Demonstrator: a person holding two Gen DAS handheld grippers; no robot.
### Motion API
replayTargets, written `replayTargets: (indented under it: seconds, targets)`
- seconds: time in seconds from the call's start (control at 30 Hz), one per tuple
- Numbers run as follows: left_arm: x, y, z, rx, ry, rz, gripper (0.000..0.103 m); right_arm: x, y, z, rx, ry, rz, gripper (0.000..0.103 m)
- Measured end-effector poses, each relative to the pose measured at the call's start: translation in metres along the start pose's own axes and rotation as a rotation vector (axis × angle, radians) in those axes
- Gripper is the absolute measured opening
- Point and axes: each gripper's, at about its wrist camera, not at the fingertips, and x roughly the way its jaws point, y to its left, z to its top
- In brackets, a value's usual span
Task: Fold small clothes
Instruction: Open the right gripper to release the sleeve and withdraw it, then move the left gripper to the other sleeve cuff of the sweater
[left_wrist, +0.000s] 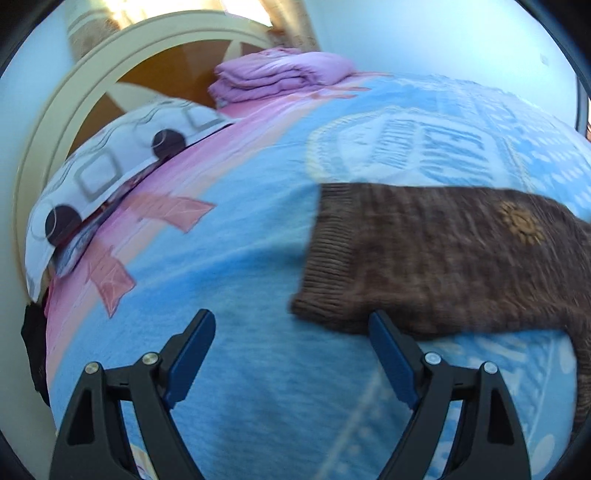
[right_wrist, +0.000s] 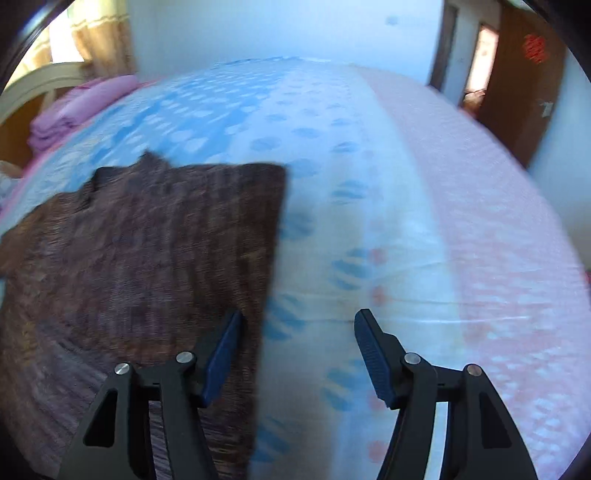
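Blurred brown sweater (left_wrist: 443, 258), cut off at the frame's right edge.

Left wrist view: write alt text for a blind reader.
A brown knitted garment lies flat on a blue and pink bedspread, just ahead of the open left tongs. A folded purple blanket and a patterned pillow sit farther back.
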Motion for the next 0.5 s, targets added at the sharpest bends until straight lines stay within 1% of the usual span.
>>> replayTargets:
  seconds: [0.03, 0.07, 0.1, 0.17, 0.2, 0.27, 0.3, 0.33, 0.37, 0.4, 0.43, 0.47, 0.5]
  targets:
    - [0.0, 0.007, 0.001, -0.013, -0.002, 0.008, 0.088, -0.001, -0.001, 0.0, -0.001, 0.001, -0.03, 0.052]
    - [0.002, 0.012, 0.002, -0.027, -0.002, 0.015, 0.088, -0.003, -0.006, 0.002, 0.014, -0.003, -0.056, 0.05]
    - [0.003, 0.017, 0.003, -0.048, -0.001, 0.02, 0.089, -0.005, -0.009, 0.007, 0.029, -0.011, -0.043, 0.05]
    - [0.007, 0.023, 0.006, -0.087, 0.008, 0.015, 0.089, -0.009, -0.011, 0.015, 0.046, -0.028, 0.02, 0.051]
    - [0.01, 0.025, 0.007, -0.105, 0.019, 0.016, 0.089, -0.009, -0.004, 0.025, 0.042, -0.048, 0.055, 0.051]
    - [0.012, 0.025, 0.01, -0.125, 0.035, 0.023, 0.089, -0.005, 0.007, 0.041, 0.043, -0.066, 0.099, 0.053]
    - [0.012, 0.025, 0.011, -0.133, 0.035, 0.032, 0.089, 0.003, 0.016, 0.05, 0.044, -0.054, 0.111, 0.056]
    - [0.012, 0.024, 0.012, -0.137, 0.03, 0.043, 0.089, 0.017, 0.027, 0.057, 0.036, -0.028, 0.12, 0.056]
    - [0.011, 0.025, 0.014, -0.14, 0.024, 0.056, 0.089, 0.027, 0.036, 0.058, 0.014, -0.003, 0.105, 0.055]
    - [0.01, 0.026, 0.014, -0.147, 0.018, 0.064, 0.09, 0.039, 0.044, 0.059, -0.024, 0.015, 0.03, 0.055]
    - [0.01, 0.028, 0.015, -0.155, 0.011, 0.07, 0.091, 0.042, 0.045, 0.056, -0.035, 0.014, -0.032, 0.055]
    - [0.01, 0.03, 0.016, -0.163, 0.008, 0.078, 0.093, 0.047, 0.039, 0.055, -0.018, 0.014, -0.087, 0.054]
    - [0.01, 0.033, 0.016, -0.171, 0.005, 0.092, 0.094, 0.049, 0.027, 0.053, 0.027, 0.016, -0.099, 0.054]
